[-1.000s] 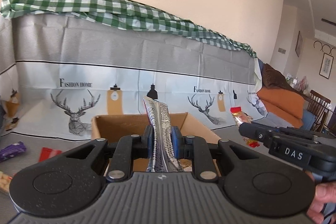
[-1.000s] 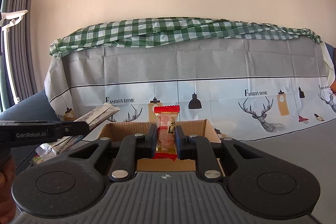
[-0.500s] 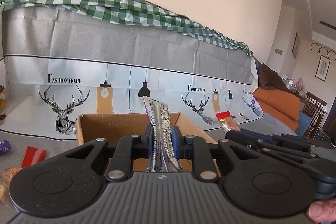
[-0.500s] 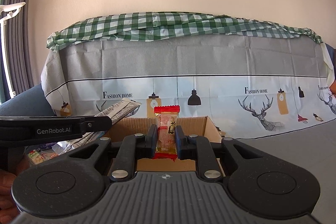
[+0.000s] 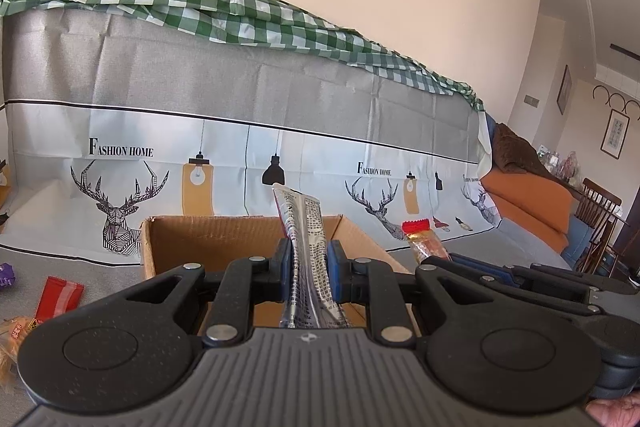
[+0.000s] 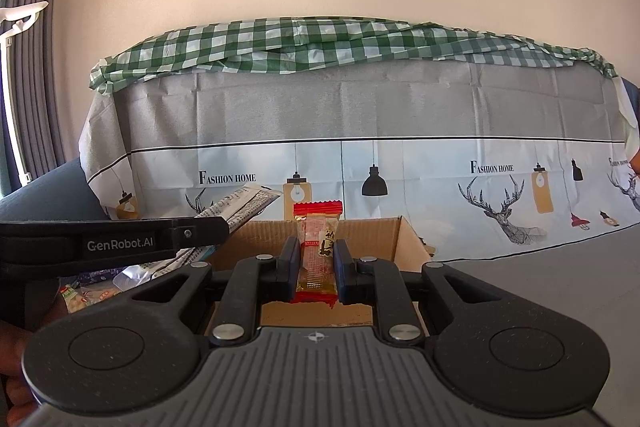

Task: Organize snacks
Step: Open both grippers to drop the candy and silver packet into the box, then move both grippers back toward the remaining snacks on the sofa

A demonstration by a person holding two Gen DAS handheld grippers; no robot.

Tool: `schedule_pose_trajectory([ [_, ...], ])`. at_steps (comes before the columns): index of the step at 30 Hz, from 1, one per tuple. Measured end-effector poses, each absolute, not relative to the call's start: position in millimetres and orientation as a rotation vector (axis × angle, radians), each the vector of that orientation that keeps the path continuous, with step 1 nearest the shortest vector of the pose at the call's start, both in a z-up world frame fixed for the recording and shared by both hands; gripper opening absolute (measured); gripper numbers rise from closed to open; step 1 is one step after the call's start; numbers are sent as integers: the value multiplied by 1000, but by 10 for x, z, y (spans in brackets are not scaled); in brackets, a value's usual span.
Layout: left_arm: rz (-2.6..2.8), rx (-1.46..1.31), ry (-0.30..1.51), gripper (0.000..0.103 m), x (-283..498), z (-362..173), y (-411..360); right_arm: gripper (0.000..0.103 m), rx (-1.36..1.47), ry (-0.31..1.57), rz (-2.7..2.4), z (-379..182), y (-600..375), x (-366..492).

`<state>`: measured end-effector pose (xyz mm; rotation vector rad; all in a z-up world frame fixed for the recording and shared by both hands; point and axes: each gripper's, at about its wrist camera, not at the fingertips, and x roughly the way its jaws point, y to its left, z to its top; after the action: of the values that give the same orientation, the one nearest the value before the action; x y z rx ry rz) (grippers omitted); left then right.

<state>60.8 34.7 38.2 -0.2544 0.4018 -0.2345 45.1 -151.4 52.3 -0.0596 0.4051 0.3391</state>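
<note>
Left tool (image 5: 307, 261), blue pads clenched on a silver printed snack sachet (image 5: 306, 227) held upright, its top edge rising above the near wall of an open cardboard box (image 5: 192, 239). Right tool (image 6: 317, 259), pads clenched on a small clear snack packet with red crimped ends (image 6: 318, 247), also upright and poised at the box's near rim (image 6: 376, 227). In the left wrist view the right tool (image 5: 472, 263) enters from the right edge with its red-ended packet (image 5: 424, 239) just beside the box's right wall; in the right wrist view the left tool (image 6: 208, 227) enters from the left edge, its sachet (image 6: 240, 205) tilted over the box's left corner. The box stands on a grey surface (image 6: 540, 267), flaps up, interior open from above. Behind it hangs a grey printed sheet (image 5: 280, 115) with deer and lamp motifs, topped by a green checked cloth (image 5: 200, 7). Left of the box lie loose snacks: a red packet (image 5: 60, 297) and a purple one (image 5: 6, 275) at the frame edge, well apart from the box. The grey surface to the right of the box lies bare.
</note>
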Motion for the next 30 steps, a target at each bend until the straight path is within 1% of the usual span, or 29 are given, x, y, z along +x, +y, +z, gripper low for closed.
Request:
schedule_pose_trajectory([
  [9, -256, -266, 421, 21, 635, 368, 341, 20, -56, 422, 336, 509, -1519, 482],
  [10, -259, -267, 429, 25, 649, 363, 340, 23, -59, 428, 332, 501, -1513, 492],
  [11, -261, -269, 430, 34, 649, 360, 340, 38, -63, 432, 321, 496, -1507, 499],
  [12, -258, -270, 428, 37, 647, 360, 344, 49, -62, 431, 312, 496, -1508, 503],
  [13, -252, -271, 427, 38, 649, 359, 350, 50, -57, 427, 307, 499, -1514, 504],
  [20, -212, -303, 428, 38, 655, 351, 453, 53, -43, 428, 298, 489, -1530, 502],
  [22, -200, -321, 426, 38, 648, 348, 519, 55, -41, 429, 298, 488, -1520, 499],
  [24, -178, -342, 426, 38, 637, 340, 602, 58, -42, 429, 299, 487, -1499, 491],
  [30, -120, -416, 434, 38, 591, 296, 913, 61, -50, 429, 310, 477, -1402, 448],
])
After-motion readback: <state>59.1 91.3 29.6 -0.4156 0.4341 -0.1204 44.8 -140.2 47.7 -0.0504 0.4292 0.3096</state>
